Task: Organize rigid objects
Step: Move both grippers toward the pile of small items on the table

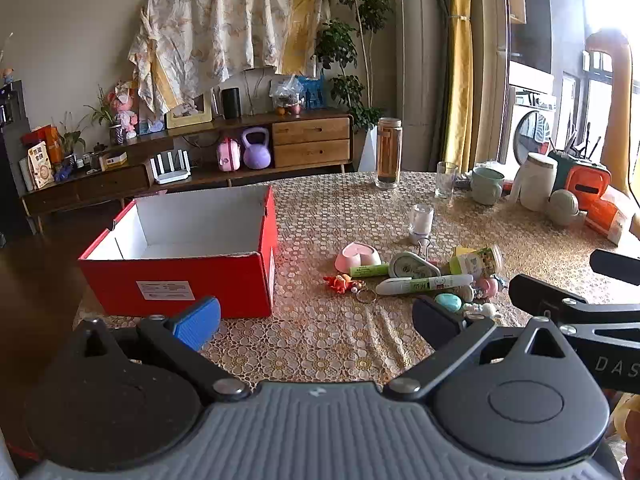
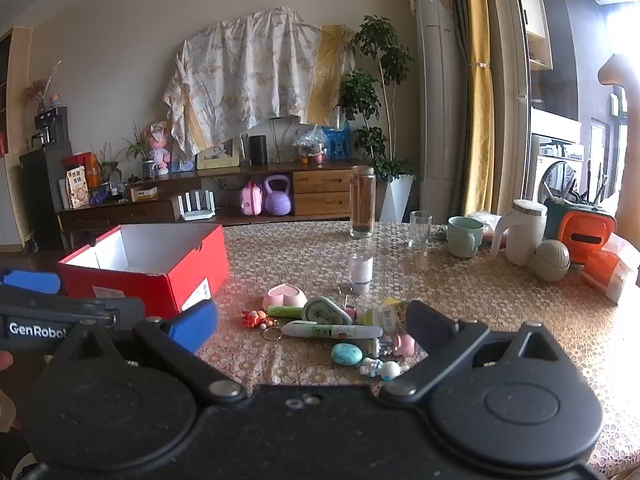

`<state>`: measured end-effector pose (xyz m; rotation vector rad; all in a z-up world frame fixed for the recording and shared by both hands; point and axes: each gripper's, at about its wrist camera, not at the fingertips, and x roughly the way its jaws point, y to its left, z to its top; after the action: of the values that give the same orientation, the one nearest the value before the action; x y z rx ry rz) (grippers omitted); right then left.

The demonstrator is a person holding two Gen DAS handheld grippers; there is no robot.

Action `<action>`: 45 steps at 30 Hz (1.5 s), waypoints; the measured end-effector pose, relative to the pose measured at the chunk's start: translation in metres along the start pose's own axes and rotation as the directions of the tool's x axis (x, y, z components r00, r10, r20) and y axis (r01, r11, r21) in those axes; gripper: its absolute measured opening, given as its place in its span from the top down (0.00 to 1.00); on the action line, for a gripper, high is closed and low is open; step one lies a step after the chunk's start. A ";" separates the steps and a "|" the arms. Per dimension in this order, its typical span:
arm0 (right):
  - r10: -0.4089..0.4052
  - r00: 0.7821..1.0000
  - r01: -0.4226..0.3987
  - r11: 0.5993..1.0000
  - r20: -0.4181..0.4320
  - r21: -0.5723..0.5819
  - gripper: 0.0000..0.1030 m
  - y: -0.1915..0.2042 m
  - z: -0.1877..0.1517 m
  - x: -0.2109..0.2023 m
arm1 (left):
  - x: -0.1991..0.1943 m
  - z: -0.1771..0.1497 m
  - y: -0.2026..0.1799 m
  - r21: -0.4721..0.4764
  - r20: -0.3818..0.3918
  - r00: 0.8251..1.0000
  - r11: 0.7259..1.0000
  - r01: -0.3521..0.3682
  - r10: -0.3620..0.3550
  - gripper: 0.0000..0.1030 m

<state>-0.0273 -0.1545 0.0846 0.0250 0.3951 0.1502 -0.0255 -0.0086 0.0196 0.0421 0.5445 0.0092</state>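
Ahead of my 2 wide-spread jaws, the near strip of the table (image 1: pixel 320 344) lies bare, so I can pass there freely. Toward the left edge the red box (image 1: pixel 180 276) stands with its top open and its walls blocking any low sideways sweep. Near the middle, a tight cluster of small items (image 2: pixel 340 328) crowds the cloth. Along the far right edge, a tall jar (image 2: pixel 362 202), glass (image 2: pixel 420 230), green mug (image 2: pixel 464 236) and white jug (image 2: pixel 520 232) form a barrier.
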 end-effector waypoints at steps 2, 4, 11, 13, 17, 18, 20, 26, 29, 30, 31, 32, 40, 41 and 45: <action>0.003 1.000 -0.003 1.000 0.005 0.000 0.03 -0.002 -0.001 -0.002 | -0.003 0.001 0.000 -0.002 0.006 1.000 1.000 -0.002 0.002 0.00; 0.002 1.000 -0.002 1.000 0.011 -0.002 0.03 -0.002 0.000 -0.003 | -0.005 0.002 0.000 -0.003 0.010 1.000 1.000 -0.004 0.004 0.00; -0.011 1.000 0.011 1.000 0.024 -0.011 0.03 -0.004 0.002 0.000 | -0.004 0.006 -0.004 0.020 0.032 0.999 1.000 -0.008 0.007 0.00; -0.012 1.000 0.012 1.000 0.024 -0.019 0.03 -0.004 0.001 0.003 | 0.000 0.009 -0.004 0.029 0.040 0.999 1.000 -0.004 0.003 0.00; 0.000 1.000 0.000 0.999 0.010 -0.046 0.03 -0.005 0.002 0.014 | 0.016 0.017 -0.004 0.048 0.039 0.999 0.999 0.009 -0.011 0.00; 0.007 1.000 -0.007 0.999 0.003 -0.049 0.03 -0.007 0.002 0.018 | 0.019 0.019 -0.005 0.049 0.037 0.999 0.999 0.012 -0.014 0.00; 0.016 1.000 -0.016 0.999 -0.012 -0.051 0.03 -0.011 0.004 0.027 | 0.029 0.023 -0.005 0.047 0.025 1.000 0.999 0.017 -0.019 0.00; 0.031 0.997 -0.035 0.997 -0.067 -0.063 0.03 -0.028 0.006 0.053 | 0.061 0.032 -0.007 0.027 -0.025 0.999 0.999 0.038 -0.037 0.00; 0.050 0.992 -0.060 0.995 -0.117 -0.085 0.06 -0.036 0.002 0.065 | 0.079 0.035 -0.009 0.023 -0.054 0.997 0.998 0.052 -0.051 0.00; 0.054 0.990 -0.067 0.993 -0.133 -0.096 0.06 -0.038 -0.001 0.070 | 0.085 0.035 -0.009 0.021 -0.066 0.996 0.998 0.058 -0.057 0.00; 0.050 0.987 -0.067 0.992 -0.153 -0.110 0.06 -0.040 -0.003 0.075 | 0.092 0.035 -0.011 0.022 -0.078 0.995 0.998 0.064 -0.062 0.00; 0.043 0.985 -0.063 0.991 -0.167 -0.117 0.07 -0.043 -0.006 0.079 | 0.099 0.034 -0.012 0.023 -0.093 0.993 0.997 0.069 -0.066 0.00; 0.053 0.959 -0.098 0.984 -0.280 -0.152 0.18 -0.063 -0.026 0.116 | 0.153 0.028 -0.030 0.007 -0.200 0.971 0.990 0.138 -0.134 0.00; 0.054 0.954 -0.104 0.983 -0.295 -0.154 0.19 -0.065 -0.028 0.121 | 0.161 0.028 -0.033 -0.001 -0.216 0.966 0.989 0.146 -0.143 0.00; 0.050 0.938 -0.110 0.981 -0.342 -0.159 0.25 -0.070 -0.039 0.138 | 0.185 0.028 -0.046 -0.014 -0.244 0.955 0.986 0.168 -0.166 0.00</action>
<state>0.0937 -0.2031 -0.0078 -0.1614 0.7233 0.2715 0.1472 -0.0516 -0.0537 0.0016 0.7937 -0.1549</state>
